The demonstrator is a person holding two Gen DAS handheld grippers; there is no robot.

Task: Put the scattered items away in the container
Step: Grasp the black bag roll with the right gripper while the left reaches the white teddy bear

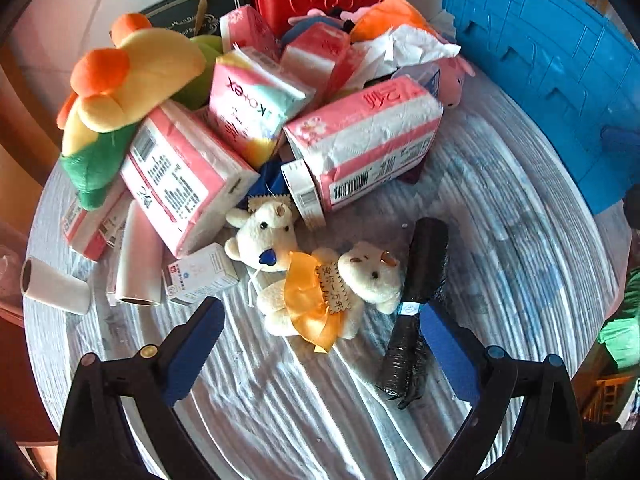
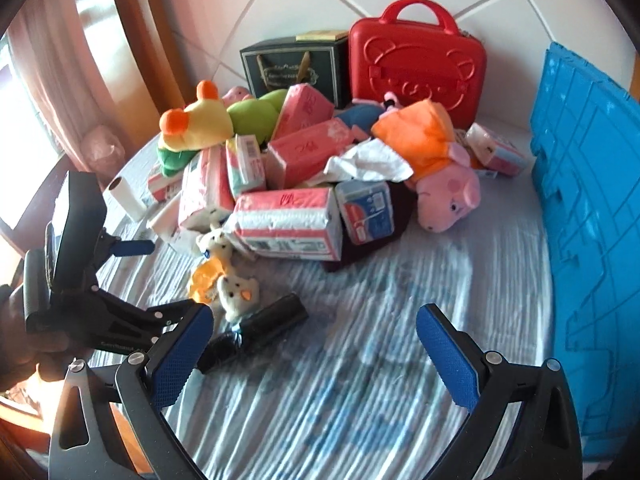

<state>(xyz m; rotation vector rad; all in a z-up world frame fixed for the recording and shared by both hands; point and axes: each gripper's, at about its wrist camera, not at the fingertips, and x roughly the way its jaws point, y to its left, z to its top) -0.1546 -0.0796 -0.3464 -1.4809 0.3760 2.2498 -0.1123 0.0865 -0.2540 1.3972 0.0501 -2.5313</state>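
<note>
A heap of pink tissue packs point(image 1: 360, 140) point(image 2: 288, 220), plush toys and small boxes lies on the round table. A pair of small cream bears with an orange ribbon point(image 1: 320, 284) point(image 2: 224, 276) lies in front of it, beside a black rolled bag bundle point(image 1: 420, 304) point(image 2: 256, 332). My left gripper point(image 1: 320, 312) is open and empty, its fingers either side of the bears and just above them. It also shows in the right wrist view point(image 2: 160, 276). My right gripper point(image 2: 316, 324) is open and empty over bare cloth. The blue crate point(image 1: 560, 80) point(image 2: 592, 200) stands at the right.
A red case point(image 2: 416, 72) and a dark gift box point(image 2: 292, 68) stand at the back by the wall. A pink pig plush point(image 2: 444, 184), a yellow-green plush point(image 1: 120, 100) and white rolls point(image 1: 56, 284) lie around the heap. The table edge curves close at left.
</note>
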